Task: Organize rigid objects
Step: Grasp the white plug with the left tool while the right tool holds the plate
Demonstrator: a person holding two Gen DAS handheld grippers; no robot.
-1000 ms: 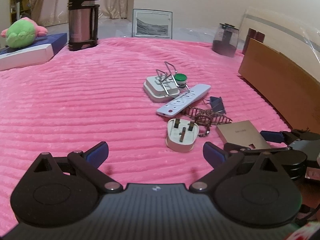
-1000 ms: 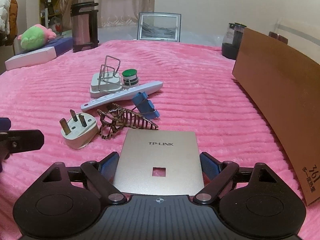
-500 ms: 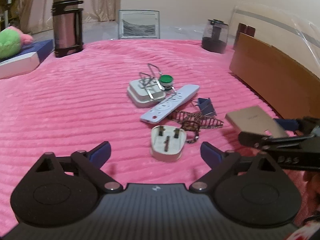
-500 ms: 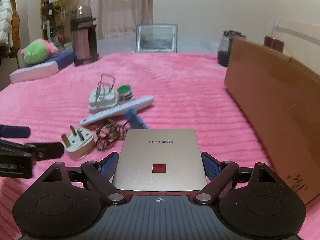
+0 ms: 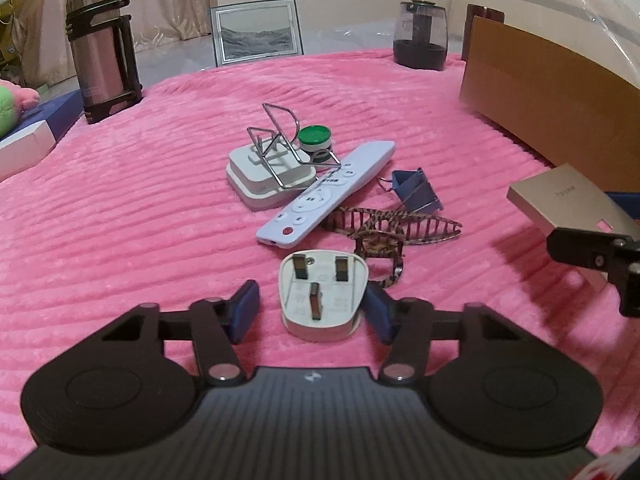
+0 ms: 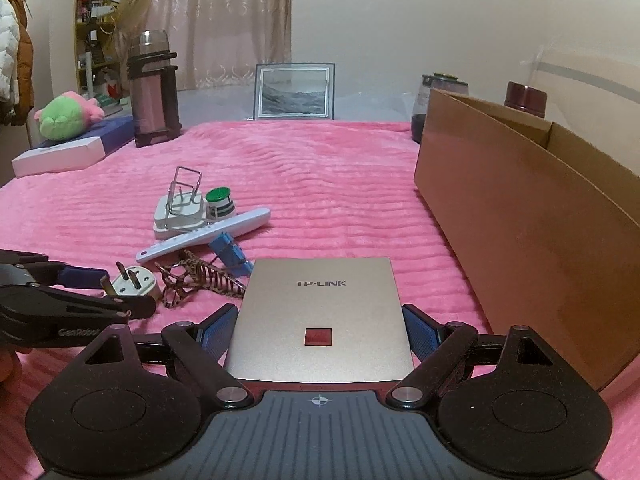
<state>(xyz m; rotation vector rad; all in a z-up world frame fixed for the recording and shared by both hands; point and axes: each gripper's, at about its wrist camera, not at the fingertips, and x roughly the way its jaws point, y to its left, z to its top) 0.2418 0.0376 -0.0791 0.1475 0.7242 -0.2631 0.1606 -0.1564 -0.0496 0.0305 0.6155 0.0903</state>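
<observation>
Pink ribbed blanket [image 5: 120,208] covers the bed that carries everything, with a steel flask [image 5: 102,48] and a framed picture [image 5: 256,32] standing at its far edge.

Judging by the pile in the middle, the sorting is at an early stage. Going left to right in the left wrist view, a white adapter [image 5: 266,180] with a wire stand on top, a green-capped bottle [image 5: 315,141], a white remote [image 5: 326,194], a blue binder clip [image 5: 416,192] and a patterned hair claw [image 5: 390,228] all lie unsorted, touching or overlapping one another.

Nearer the camera, the left gripper [image 5: 310,310] has its fingers closing around a white wall plug [image 5: 322,292], which lies on the blanket between them. The right pad looks to be at its side, the left pad is apart from it, so no grip is made yet.

Further right, the right gripper [image 6: 319,330] pinches a flat TP-LINK router [image 6: 320,316] by its side edges and holds it above the blanket. A cardboard box [image 6: 532,232] stands open just to the right, probably the place for it; its inside is hidden, so what it already holds cannot be told.
</observation>
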